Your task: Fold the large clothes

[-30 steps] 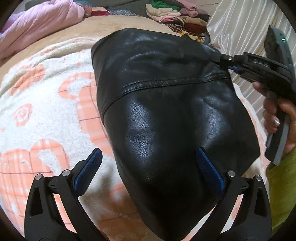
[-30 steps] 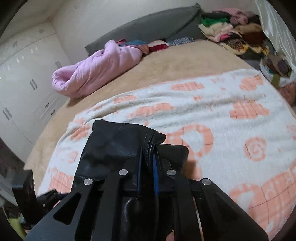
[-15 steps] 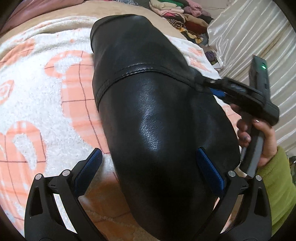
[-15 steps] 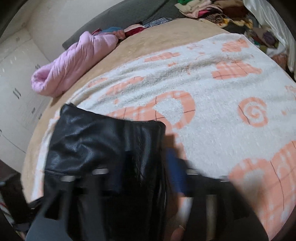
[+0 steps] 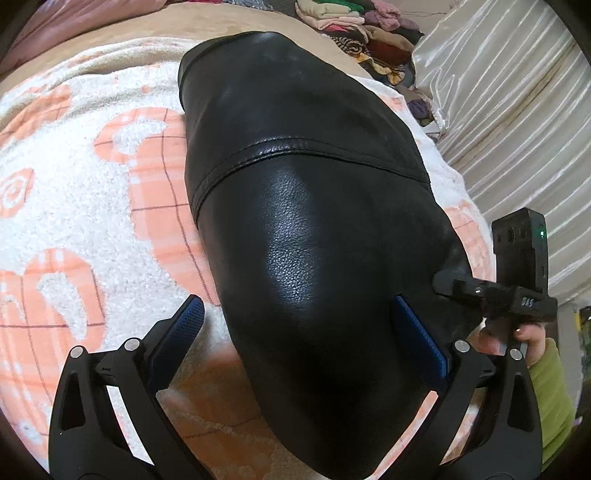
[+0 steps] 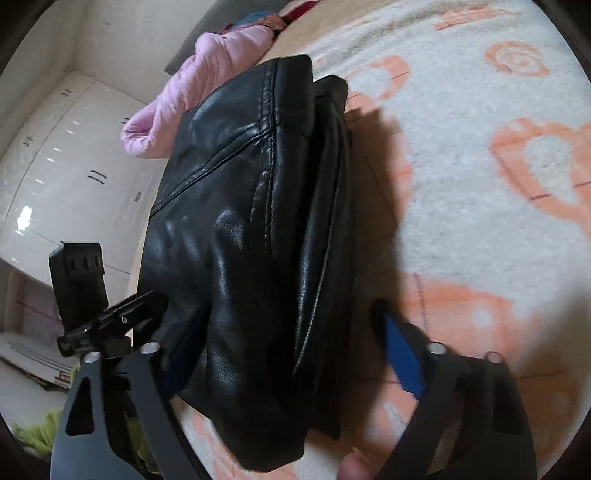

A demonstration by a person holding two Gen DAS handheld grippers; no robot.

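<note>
Presently my right gripper [image 6: 291, 354], jaws closing unclamped, and spread left gripper [image 5: 299, 339] both straddle the black leather garment's [image 5: 314, 206] near end, its length running away from me.

A bed under a white blanket [image 5: 74, 206] with orange shapes fills the room. Beyond the blanket lies a pink quilt [image 6: 192, 92]; glossy white wardrobes [image 6: 70, 177] stand behind the quilt. Pale curtains [image 5: 517, 122] hang beside a clothes pile [image 5: 362, 26].
</note>
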